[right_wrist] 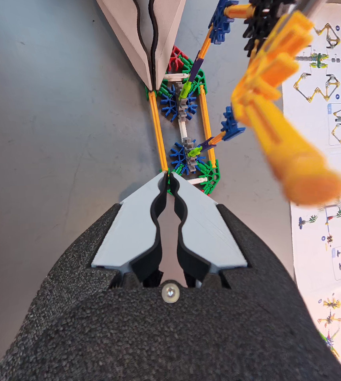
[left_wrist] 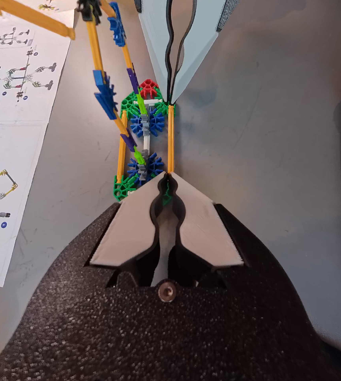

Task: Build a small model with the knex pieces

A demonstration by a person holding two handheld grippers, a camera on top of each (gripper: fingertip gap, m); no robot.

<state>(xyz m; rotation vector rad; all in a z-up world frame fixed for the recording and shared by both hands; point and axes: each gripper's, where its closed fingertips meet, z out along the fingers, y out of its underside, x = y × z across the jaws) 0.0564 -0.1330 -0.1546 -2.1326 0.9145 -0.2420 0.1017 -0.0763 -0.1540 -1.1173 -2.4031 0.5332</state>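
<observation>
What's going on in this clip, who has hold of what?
Two hand-held claws face each other over a grey table, each pinched shut on one end of the same yellow rod along one side of a rod-and-connector toy frame. The left claw grips the near end in its own view, the right claw the opposite end. The frame lies on the table, with longer yellow-and-blue arms rising off it. A printed instruction sheet lies beside it.
</observation>
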